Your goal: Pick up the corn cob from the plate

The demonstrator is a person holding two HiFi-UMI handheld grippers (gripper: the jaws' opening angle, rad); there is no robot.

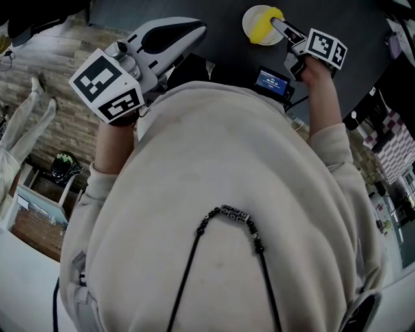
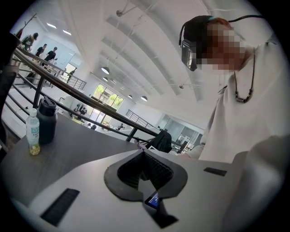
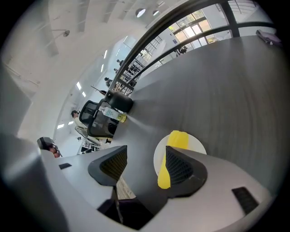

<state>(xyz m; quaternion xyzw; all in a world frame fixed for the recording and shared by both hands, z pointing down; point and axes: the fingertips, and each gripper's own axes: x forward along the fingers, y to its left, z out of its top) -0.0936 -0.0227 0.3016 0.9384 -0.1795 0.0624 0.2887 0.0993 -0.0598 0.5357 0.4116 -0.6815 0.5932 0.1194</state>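
A yellow corn cob (image 1: 262, 30) lies on a small white plate (image 1: 248, 19) on the dark table at the top of the head view. My right gripper (image 1: 277, 26) hangs just over it, pointing down. In the right gripper view the jaws of that gripper (image 3: 145, 165) stand open; the corn cob (image 3: 176, 140) lies on the plate (image 3: 195, 145), its near part hidden behind the right pad (image 3: 181, 167), and no pad presses it. My left gripper (image 1: 193, 27) is held up at the upper left, away from the plate. Its pads (image 2: 145, 156) meet with nothing between them.
A small device with a blue screen (image 1: 272, 82) sits on the table near my chest. A clear drink bottle (image 3: 111, 113) and a dark flask (image 3: 118, 102) stand at the table's far side, beside a railing. The person's torso fills most of the head view.
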